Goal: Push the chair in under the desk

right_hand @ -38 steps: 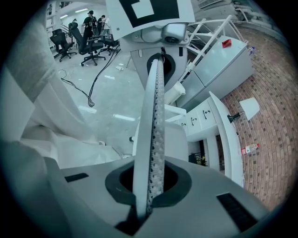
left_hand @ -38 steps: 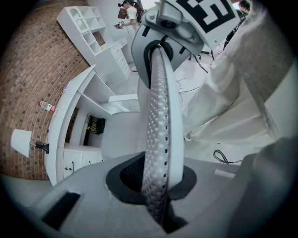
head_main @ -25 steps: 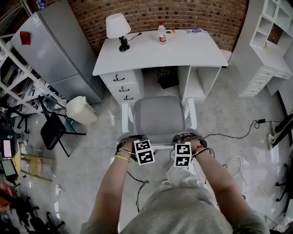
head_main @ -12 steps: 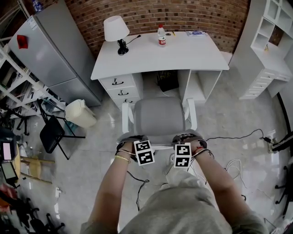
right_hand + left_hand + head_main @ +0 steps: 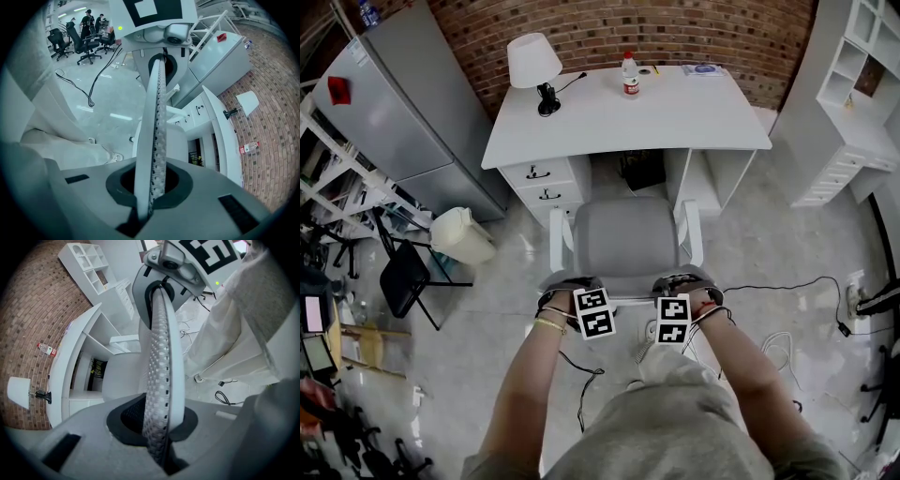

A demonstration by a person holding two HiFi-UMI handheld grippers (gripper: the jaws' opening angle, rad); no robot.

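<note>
A grey office chair (image 5: 626, 246) with white armrests faces the white desk (image 5: 675, 117), its seat front close to the knee gap. My left gripper (image 5: 574, 286) and my right gripper (image 5: 682, 281) are each shut on the top edge of the chair's backrest, left and right of its middle. In the left gripper view the mesh backrest rim (image 5: 159, 376) runs straight up from between the left gripper's (image 5: 157, 448) jaws. The right gripper view shows that backrest rim (image 5: 154, 131) clamped in the right gripper (image 5: 145, 206). The chair's base is hidden under the seat.
On the desk stand a white lamp (image 5: 534, 58) and a bottle (image 5: 629, 73). A black box (image 5: 642, 169) sits in the knee gap, drawers (image 5: 546, 183) on its left. A grey fridge (image 5: 394, 122), a white bin (image 5: 461, 234), a black folding chair (image 5: 405, 277), floor cables (image 5: 778, 281) and white shelving (image 5: 853, 94) surround.
Both grippers and the chair have moved forward towards the desk. The gap between seat front and desk has shrunk. Both grips on the backrest are unchanged.
</note>
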